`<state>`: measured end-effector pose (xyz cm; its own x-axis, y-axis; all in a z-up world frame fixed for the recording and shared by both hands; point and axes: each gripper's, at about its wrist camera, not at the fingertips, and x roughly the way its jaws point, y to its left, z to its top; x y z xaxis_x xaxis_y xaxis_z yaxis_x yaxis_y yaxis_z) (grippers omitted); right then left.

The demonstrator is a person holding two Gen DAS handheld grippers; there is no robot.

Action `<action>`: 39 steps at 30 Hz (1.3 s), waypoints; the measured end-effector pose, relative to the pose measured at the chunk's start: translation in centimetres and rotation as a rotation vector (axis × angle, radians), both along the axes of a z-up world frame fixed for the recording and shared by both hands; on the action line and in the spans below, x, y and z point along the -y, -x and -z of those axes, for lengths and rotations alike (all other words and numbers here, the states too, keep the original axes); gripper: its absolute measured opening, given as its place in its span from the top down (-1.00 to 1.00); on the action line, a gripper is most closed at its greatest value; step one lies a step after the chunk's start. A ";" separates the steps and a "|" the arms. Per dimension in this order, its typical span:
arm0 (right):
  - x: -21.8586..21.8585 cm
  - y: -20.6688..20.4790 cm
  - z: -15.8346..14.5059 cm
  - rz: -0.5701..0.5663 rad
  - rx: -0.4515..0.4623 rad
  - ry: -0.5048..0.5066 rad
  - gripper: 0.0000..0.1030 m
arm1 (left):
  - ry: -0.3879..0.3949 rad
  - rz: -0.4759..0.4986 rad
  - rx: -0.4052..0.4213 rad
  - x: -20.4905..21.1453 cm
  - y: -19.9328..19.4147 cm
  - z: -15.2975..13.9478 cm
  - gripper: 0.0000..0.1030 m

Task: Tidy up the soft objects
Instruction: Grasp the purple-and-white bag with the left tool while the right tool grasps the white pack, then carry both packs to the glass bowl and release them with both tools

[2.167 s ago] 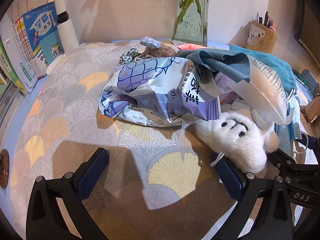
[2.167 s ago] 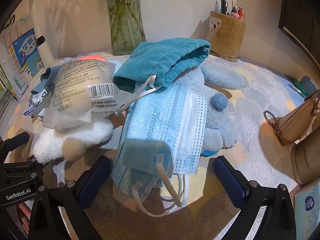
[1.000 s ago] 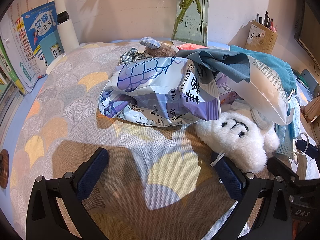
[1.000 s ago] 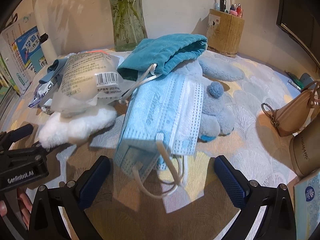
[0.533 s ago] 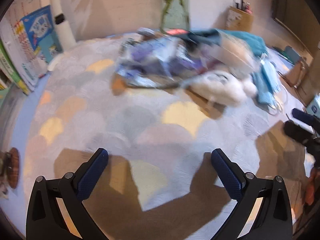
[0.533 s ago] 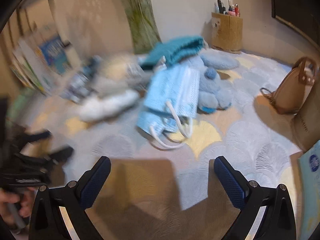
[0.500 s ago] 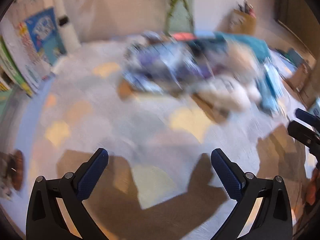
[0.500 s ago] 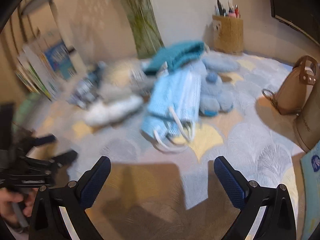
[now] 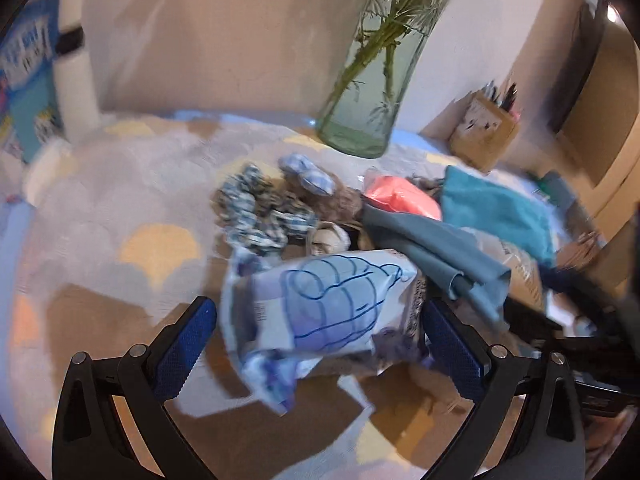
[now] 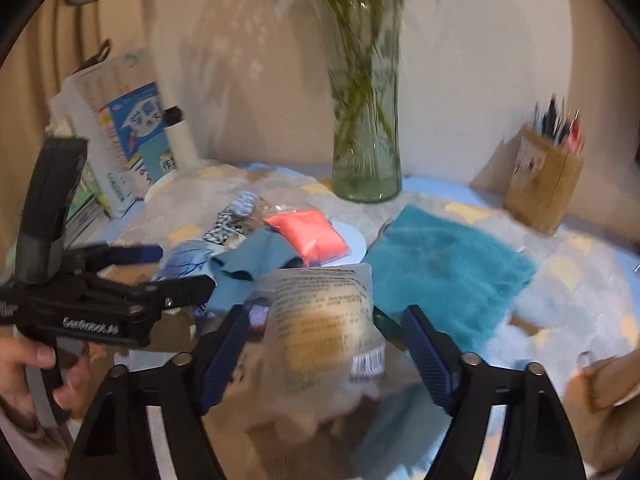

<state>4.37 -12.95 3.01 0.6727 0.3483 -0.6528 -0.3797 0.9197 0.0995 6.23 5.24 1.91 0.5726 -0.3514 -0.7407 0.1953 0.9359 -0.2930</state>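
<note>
A heap of soft things lies on the patterned cloth. My left gripper (image 9: 320, 340) is open, its fingers on either side of a blue-and-white printed plastic pack (image 9: 320, 304); it also shows in the right wrist view (image 10: 160, 268). Behind the pack lie a checked scrunchie (image 9: 256, 212), a grey-blue cloth (image 9: 436, 252), a coral pink packet (image 9: 400, 196) and a teal pouch (image 9: 496, 208). My right gripper (image 10: 324, 340) is open, its fingers on either side of a clear printed bag (image 10: 328, 320). The teal pouch (image 10: 444, 264) and pink packet (image 10: 308, 236) lie beyond it.
A glass vase with green stems (image 10: 366, 152) stands at the back, a wooden pen holder (image 10: 544, 184) at the back right. Books (image 10: 132, 136) and a white lamp post (image 9: 74, 76) stand at the left. A tan bag (image 10: 612, 380) is at the right edge.
Both grippers pulled back from the heap, then swung in over it higher up. The left now straddles the printed pack, the right the clear bag. Both stay open.
</note>
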 end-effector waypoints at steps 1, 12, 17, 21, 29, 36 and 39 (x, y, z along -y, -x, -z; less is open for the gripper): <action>0.3 -0.2 0.5 0.002 -0.010 -0.021 -0.32 | 0.024 0.006 0.013 0.1 0.1 0.6 -0.99; 2.0 0.5 1.7 -0.019 0.044 -0.241 0.32 | -0.076 -0.107 0.125 0.0 2.5 -0.1 -0.56; 2.9 2.2 0.1 -0.078 0.150 -0.367 0.32 | -0.092 -0.245 0.120 -1.6 3.7 0.0 -0.56; 3.0 2.0 0.1 -0.095 0.140 -0.410 0.31 | -0.065 -0.340 0.089 -3.3 4.8 0.5 -0.56; 4.6 0.9 0.9 -0.092 0.070 -0.509 0.31 | -0.064 -0.404 0.073 -3.7 8.6 0.6 -0.56; 6.3 1.7 1.1 -0.069 0.075 -0.583 0.31 | -0.094 -0.399 0.076 -2.4 11.7 0.4 -0.56; 6.6 2.7 1.3 -0.051 0.060 -0.584 0.31 | -0.058 -0.386 0.068 -1.1 13.2 0.2 -0.56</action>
